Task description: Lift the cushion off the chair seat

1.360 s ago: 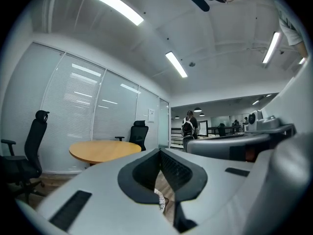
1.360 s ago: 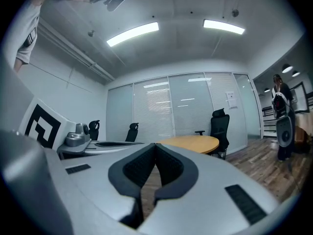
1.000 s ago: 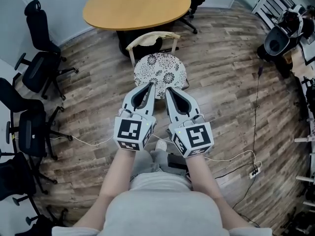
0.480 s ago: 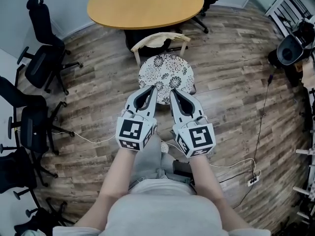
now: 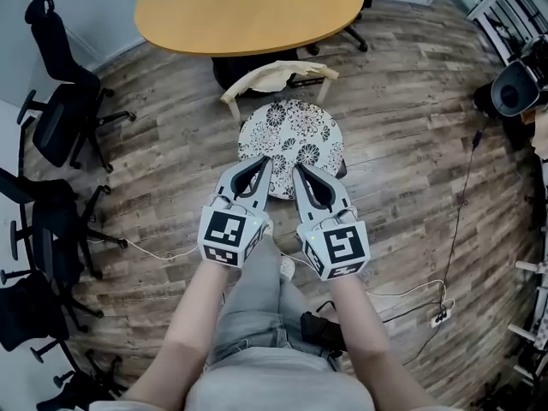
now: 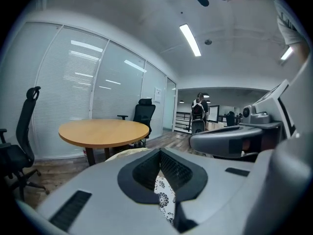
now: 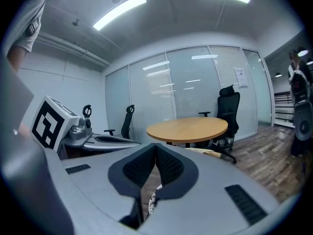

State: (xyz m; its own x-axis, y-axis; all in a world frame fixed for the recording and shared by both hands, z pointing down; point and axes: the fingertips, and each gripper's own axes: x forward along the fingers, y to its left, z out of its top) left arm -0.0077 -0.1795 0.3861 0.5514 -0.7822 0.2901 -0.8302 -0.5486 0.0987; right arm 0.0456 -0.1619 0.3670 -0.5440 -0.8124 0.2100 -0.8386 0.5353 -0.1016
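Left gripper (image 5: 263, 163): jaws pressed together, nothing caught between the pads, only a sliver of flowered fabric visible past them in the left gripper view. Right gripper (image 5: 299, 172): likewise closed and empty, close beside the left, both pointing away from the body and slightly down. Tips over the near edge of the cushion (image 5: 293, 134) as seen from the head view; perhaps just above it rather than touching, hard to judge from that angle.

Round, white with a dark floral print, lying flat on the seat of a pale wooden chair (image 5: 277, 76) and covering it fully. Curved backrest on the far side, tucked toward a round wooden table (image 5: 248, 8) with a bare top.

Underneath, grey-brown plank floor (image 5: 411, 144). Black office chairs (image 5: 58, 118) along the left side, a thin cable (image 5: 455, 221) trailing across the boards at right. Glass wall (image 6: 73, 92) with blinds behind the table in both gripper views, and a person (image 6: 198, 112) standing far back in the left gripper view.

Compared with a second ago: chair and cushion larger and nearer in the head view, one grey-trousered leg (image 5: 257, 302) now stretched forward below the grippers. Jaws closed then as now; cushion unmoved on the seat.
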